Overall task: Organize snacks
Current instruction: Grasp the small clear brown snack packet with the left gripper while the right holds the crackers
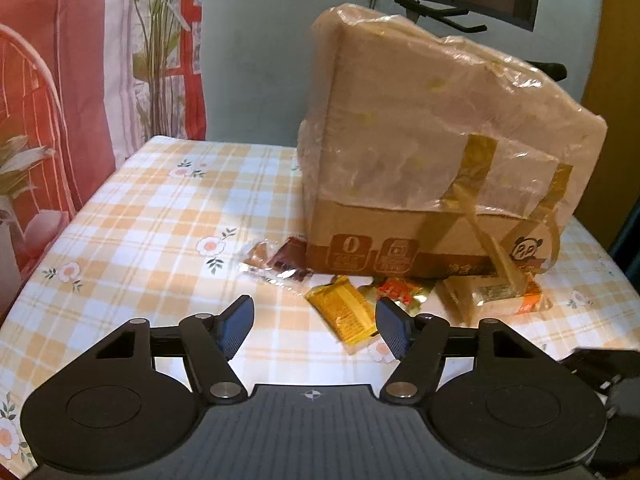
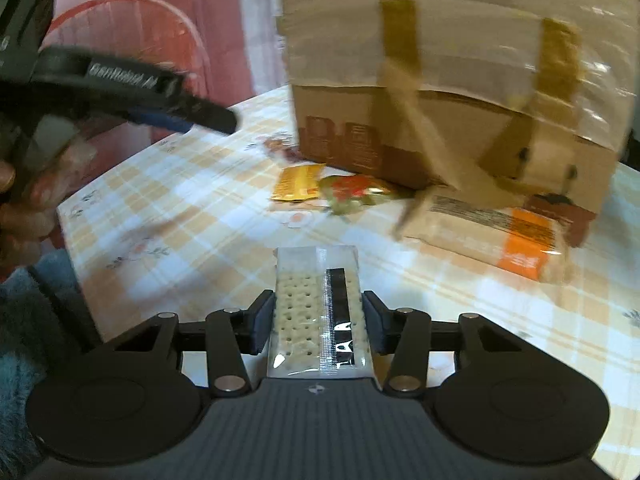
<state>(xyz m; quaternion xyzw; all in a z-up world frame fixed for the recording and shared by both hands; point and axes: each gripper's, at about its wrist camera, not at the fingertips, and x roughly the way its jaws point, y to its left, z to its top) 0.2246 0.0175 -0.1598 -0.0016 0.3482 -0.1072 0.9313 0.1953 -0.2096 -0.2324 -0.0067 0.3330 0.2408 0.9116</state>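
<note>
A taped cardboard box stands on the checked tablecloth, also in the right wrist view. Snacks lie at its foot: a clear packet with brown pieces, a yellow packet, a red and gold packet, and a tan and orange packet. My left gripper is open and empty just before the yellow packet. My right gripper is shut on a clear cracker packet, held above the table.
A red and white patterned cloth hangs behind the table's left side. A grey chair back stands behind the box. The left gripper and the hand holding it show at the upper left of the right wrist view.
</note>
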